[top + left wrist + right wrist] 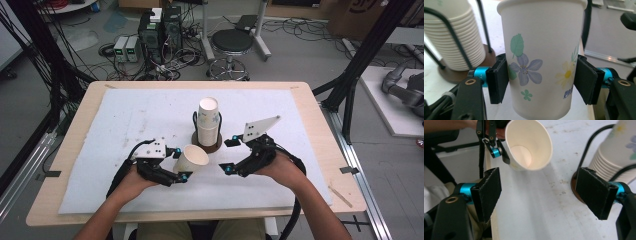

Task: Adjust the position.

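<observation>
One paper cup (190, 159) clamped in the left gripper (180, 164) jaws, right gripper (229, 155) jaws wide, cup stack (208, 122) between.

stool (231, 45) behind table | computer towers (160, 29) on floor | white mat (130, 117) over table (70, 145)
</observation>
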Demonstrator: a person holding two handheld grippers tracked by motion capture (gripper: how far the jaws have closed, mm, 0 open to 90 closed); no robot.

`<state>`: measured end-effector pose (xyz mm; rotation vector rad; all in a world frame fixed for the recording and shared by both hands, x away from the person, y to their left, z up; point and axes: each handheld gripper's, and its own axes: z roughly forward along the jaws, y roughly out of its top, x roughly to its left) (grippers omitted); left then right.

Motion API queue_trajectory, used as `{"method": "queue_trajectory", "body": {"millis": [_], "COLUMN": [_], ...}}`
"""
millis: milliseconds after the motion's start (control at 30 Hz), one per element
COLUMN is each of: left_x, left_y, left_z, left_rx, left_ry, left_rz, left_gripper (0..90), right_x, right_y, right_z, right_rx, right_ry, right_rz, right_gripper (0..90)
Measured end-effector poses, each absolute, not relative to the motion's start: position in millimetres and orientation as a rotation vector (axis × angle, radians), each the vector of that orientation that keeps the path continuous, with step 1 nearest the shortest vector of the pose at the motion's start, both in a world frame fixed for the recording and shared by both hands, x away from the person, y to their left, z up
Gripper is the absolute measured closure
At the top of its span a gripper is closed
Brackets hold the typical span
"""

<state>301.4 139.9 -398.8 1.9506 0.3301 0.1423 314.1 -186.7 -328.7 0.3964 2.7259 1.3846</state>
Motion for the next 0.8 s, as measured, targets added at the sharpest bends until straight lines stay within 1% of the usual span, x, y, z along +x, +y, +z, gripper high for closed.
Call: {"method": "queue_trajectory", "body": {"millis": [267,500,800], "left_x": [298,296,295], "left_y": [161,184,205], "left_z": [-405,-410,-411], "left_rx": [1.862,1.749,1.663], "left_ry": [0.367,0.420,0.458], "left_rz": [0.224,0.309,0.402], "left_gripper": [34.2,34.2,33.6], "right_x": [311,308,301], "right_y": [-210,-234,-254], "right_z": [-355,-379,-393], "right_rx": [0.543,0.642,0.704], "right_ry": [2.615,2.495,2.332], "right_rz": [1.431,1.480,1.479], "right_gripper": [21.6,21.6,21.5]}}
